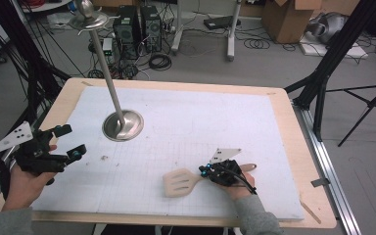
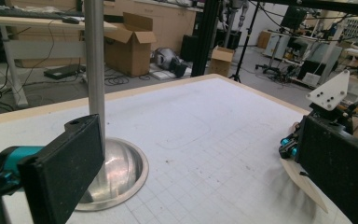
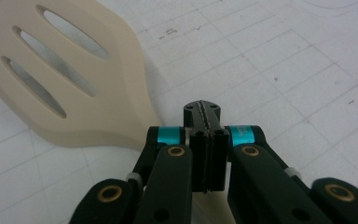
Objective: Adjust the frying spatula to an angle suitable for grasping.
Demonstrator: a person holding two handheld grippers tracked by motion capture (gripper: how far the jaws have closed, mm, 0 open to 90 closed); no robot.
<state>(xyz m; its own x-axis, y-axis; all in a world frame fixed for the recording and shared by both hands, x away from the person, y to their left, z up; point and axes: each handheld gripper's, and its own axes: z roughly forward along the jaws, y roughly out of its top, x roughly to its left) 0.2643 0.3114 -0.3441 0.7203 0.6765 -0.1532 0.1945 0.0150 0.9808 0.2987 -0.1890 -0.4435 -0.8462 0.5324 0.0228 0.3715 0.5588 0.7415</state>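
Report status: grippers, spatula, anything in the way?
Right gripper shut on spatula handle. Left gripper open, holding nothing. Metal stand off to the left, apart from spatula.

- The spatula [image 3: 70,79] looks like smooth, matt cream plastic, with a wood-coloured handle end [image 1: 248,167].
- The stand's pole [image 1: 106,68] and round base [image 2: 116,175] are glossy, brushed metal.
- The mat [image 1: 200,127] seems matt white with a fine printed grid, lightly scuffed.
- The table [image 1: 301,161] rim is pale, smooth wood.
- The right gripper [image 3: 204,112] is matt black plastic with 2 shiny teal collars and brass-coloured rivets.
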